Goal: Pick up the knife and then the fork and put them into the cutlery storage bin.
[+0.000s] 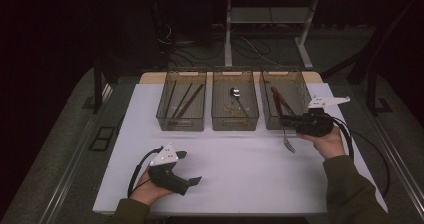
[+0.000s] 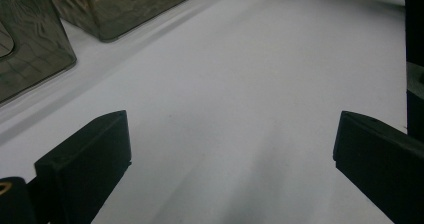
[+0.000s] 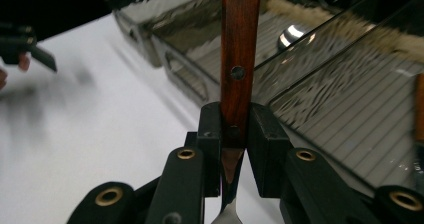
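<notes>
Right gripper (image 1: 286, 119) clenched on a wooden-handled fork (image 3: 239, 59), pads (image 3: 210, 134) pinching the handle low down near the metal neck. Handle sticking out past the pads toward the right-hand bin (image 1: 285, 105), tines (image 1: 288, 145) hanging behind and below the gripper above the worktop (image 1: 240, 174). Grip near the neck probably chosen to keep the long handle free as the leading end, ready to tip over the bin wall. Fork held clear of the worktop, touching nothing but the pads as far as visible.

Left gripper (image 1: 191, 167) released, jaws wide apart, nothing between them, resting low near the worktop well apart from the bins, likely parked out of the way while the other hand works.

Count: three clear bins in a row beyond both grippers. Left bin (image 1: 181, 106): dark sticks, probably chopsticks (image 1: 184, 100), about three or four, exact number hard to tell. Middle bin (image 1: 235, 105): one spoon (image 1: 235, 93), plus some small pale shapes, unclear. Right-hand bin, just ahead of the right gripper: at least one wooden-handled piece (image 1: 280, 100) already inside. Sorting by type seems the logic, so right-hand bin the likely home for the fork. Forks held: one. Loose cutlery on the worktop: none seen.
</notes>
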Demonstrator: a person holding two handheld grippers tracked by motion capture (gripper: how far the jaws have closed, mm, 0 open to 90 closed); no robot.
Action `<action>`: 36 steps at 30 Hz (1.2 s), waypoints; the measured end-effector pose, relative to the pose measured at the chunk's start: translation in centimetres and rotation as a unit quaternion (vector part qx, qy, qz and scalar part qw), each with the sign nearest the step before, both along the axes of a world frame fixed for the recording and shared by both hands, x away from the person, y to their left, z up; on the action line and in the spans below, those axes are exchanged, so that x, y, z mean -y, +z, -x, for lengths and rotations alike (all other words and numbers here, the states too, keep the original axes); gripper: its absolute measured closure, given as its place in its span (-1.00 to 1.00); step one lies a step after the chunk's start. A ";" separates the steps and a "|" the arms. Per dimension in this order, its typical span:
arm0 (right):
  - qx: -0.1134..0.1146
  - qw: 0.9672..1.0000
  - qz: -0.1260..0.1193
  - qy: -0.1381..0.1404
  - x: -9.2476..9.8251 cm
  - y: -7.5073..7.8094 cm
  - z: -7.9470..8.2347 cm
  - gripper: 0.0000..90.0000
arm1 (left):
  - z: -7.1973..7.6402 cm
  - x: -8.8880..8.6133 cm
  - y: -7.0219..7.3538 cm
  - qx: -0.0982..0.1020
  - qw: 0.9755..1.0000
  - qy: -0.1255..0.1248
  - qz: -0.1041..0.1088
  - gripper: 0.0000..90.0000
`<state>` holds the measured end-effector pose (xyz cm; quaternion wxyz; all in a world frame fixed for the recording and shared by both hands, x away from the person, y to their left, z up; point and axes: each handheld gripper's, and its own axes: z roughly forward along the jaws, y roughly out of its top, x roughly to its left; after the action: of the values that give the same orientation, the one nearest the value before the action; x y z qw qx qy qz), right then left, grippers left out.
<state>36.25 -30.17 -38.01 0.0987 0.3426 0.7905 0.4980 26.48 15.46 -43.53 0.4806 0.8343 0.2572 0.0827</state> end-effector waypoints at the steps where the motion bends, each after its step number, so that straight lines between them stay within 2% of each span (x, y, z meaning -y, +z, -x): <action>1: 0.003 1.000 -0.002 -0.008 0.2 0.1 0.0 0.71 | 0.0 0.0 0.0 0.000 1.000 0.000 0.000 -0.98; 8: 0.022 0.998 -0.017 -0.055 1.0 0.5 0.3 0.71 | 0.0 0.0 0.0 0.000 1.000 0.000 0.000 -0.98; 13: 0.043 0.994 -0.023 -0.096 1.3 1.0 0.4 0.71 | 0.0 -0.1 0.0 -0.002 1.000 0.001 0.000 -0.98; 16: 0.050 0.993 -0.029 -0.106 1.5 1.4 0.4 0.71 | -0.1 -0.1 0.0 -0.003 1.000 0.001 0.000 -0.98; 21: 0.062 0.990 -0.023 -0.125 1.6 2.6 0.0 0.71 | 0.0 0.1 -0.1 -0.005 1.000 0.004 0.004 -0.98; 28: 0.071 0.984 -0.016 -0.163 1.5 4.2 -1.8 0.71 | 0.0 0.0 0.0 -0.005 1.000 0.004 0.006 -0.98; 36: 0.076 0.977 0.003 -0.199 1.4 5.4 -4.6 0.71 | 0.0 -0.1 0.0 -0.002 1.000 0.002 0.009 -0.98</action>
<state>40.86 -31.52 -32.58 0.2568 0.4542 0.6977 0.4908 26.53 15.51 -43.54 0.4874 0.8295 0.2610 0.0795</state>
